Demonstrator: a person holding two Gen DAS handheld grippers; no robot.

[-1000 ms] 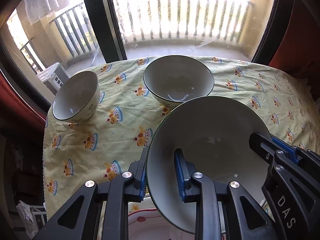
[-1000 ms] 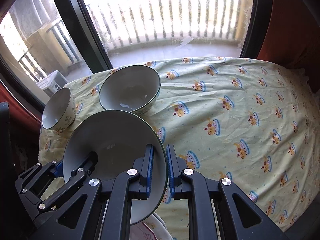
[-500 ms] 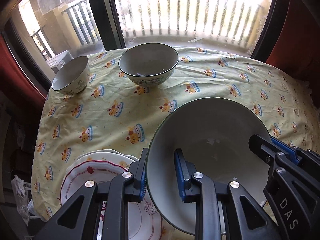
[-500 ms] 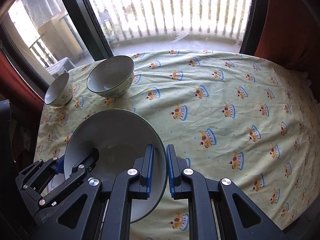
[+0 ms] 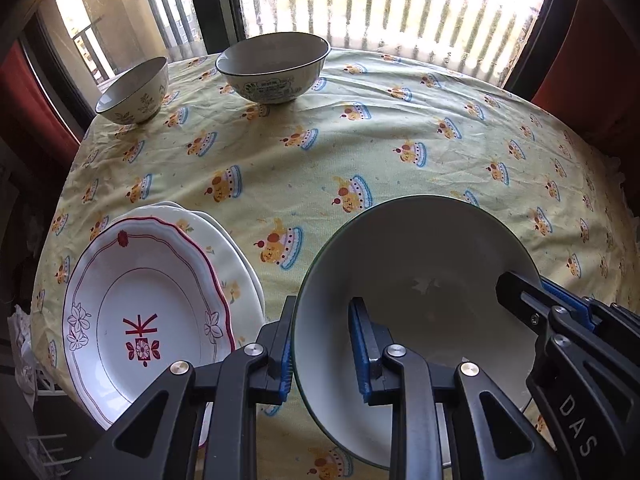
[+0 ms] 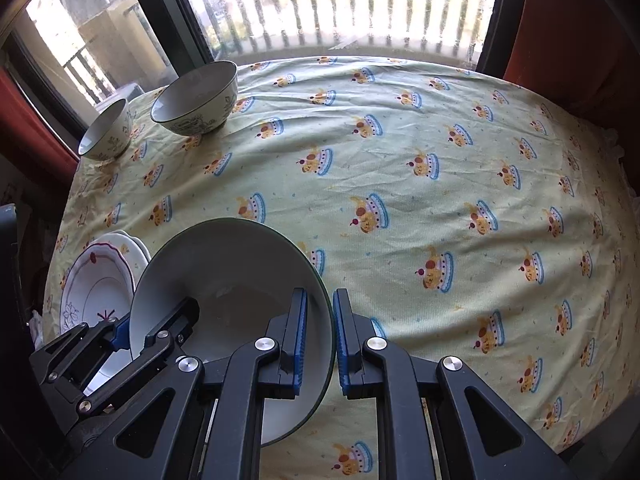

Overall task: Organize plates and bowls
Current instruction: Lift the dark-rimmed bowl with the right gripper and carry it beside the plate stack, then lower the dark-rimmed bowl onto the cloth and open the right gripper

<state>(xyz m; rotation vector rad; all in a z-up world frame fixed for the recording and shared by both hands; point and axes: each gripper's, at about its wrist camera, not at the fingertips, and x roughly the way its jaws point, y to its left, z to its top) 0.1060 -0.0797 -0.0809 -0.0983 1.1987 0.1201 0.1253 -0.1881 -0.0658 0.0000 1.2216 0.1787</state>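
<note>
Big bowl [image 5: 420, 264] is off the table [image 5: 360, 152] near its front edge, beside the plate stack [image 5: 152, 304] at the front-left corner. Left gripper [image 5: 324, 354] and right gripper [image 6: 320, 338] are clamped on opposite rim edges. Thin rim pinches could slip, tipping it onto the plates.
</note>
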